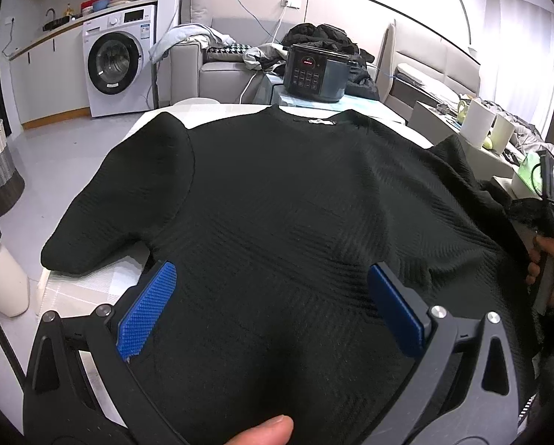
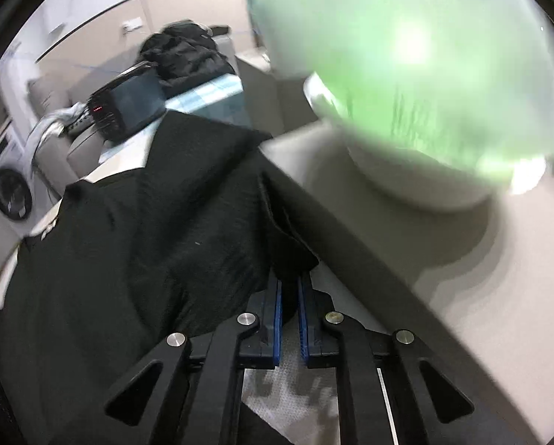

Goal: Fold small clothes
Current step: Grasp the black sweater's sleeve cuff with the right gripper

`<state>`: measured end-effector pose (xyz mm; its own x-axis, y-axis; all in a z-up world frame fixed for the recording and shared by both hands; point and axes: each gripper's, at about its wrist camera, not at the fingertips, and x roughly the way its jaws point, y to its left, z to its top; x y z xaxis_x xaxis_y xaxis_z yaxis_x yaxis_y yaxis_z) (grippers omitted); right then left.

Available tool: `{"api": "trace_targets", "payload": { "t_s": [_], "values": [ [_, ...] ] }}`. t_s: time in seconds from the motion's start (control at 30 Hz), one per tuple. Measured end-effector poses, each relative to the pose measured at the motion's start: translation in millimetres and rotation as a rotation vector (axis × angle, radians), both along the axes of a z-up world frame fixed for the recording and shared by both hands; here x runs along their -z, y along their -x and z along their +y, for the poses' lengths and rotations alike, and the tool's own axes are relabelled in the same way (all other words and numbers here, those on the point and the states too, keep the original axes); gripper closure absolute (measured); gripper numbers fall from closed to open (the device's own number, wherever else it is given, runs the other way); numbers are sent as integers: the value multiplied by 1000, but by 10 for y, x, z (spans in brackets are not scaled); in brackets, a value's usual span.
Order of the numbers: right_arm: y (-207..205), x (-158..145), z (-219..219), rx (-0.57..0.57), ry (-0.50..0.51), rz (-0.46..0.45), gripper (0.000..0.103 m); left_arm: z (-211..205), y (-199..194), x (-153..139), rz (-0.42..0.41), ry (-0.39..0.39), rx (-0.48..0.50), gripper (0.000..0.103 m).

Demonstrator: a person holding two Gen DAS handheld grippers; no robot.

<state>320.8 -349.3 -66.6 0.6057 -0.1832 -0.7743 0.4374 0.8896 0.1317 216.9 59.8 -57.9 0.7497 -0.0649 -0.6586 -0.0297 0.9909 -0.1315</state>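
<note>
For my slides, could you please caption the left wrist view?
Open left gripper over a black shirt spread flat.

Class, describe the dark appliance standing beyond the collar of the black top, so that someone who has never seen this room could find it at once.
Start at the white table where the black top lies spread out. Just past the top's collar, in front of the grey sofa, stands the cooker. It is a round dark pot with a red lit display and a button panel, unlike the soft clothes heaped behind it.

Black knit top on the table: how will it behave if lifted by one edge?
The black top is probably floppy: it bunches where the right hand-held gripper pinches its edge. The ribbed knit looks thick, so likely grippy, not slippery. Its sleeve would likely trail.
</note>
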Motion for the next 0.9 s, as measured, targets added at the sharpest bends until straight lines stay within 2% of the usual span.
{"api": "trace_targets", "payload": {
  "t_s": [0.13,0.3,0.37,0.47,0.57,0.63,0.67,0.7,0.73,0.77,0.83,0.9],
  "values": [
    [94,-348,164,-84,109,-93,96,9,-25,36,3,6,3,1],
    [120,-749,230,-153,189,-175,96,35,34,21,-3,13,-3,1],
    [83,-951,318,-226,189,-228,96,54,79,2,-9,12,-7,1],
    [30,-1198,614,-401,219,-303,96,71,139,-36,-19,8,-16,1],
    [-107,-1314,1220,-664,210,-314,96,76,174,-60,-25,3,-30,1],
    [-101,-1226,1593,-874,155,-233,89,74,200,-74,-26,3,-39,1],
    [-71,-1150,1758,-966,132,-189,80,78,211,-80,-27,4,-43,1],
    [-19,-1061,1902,-1056,112,-155,65,84,245,-84,-27,4,-47,1],
    [57,-966,2013,-1118,103,-128,56,84,248,-83,-26,2,-52,1],
    [107,-887,2090,-1155,100,-108,45,85,250,-82,-26,1,-55,1],
    [282,-792,2049,-1159,93,-113,44,101,269,-81,-24,0,-59,1],
    [281,-767,1899,-1090,59,-110,44,117,267,-73,-21,0,-59,1]
  ]
}}
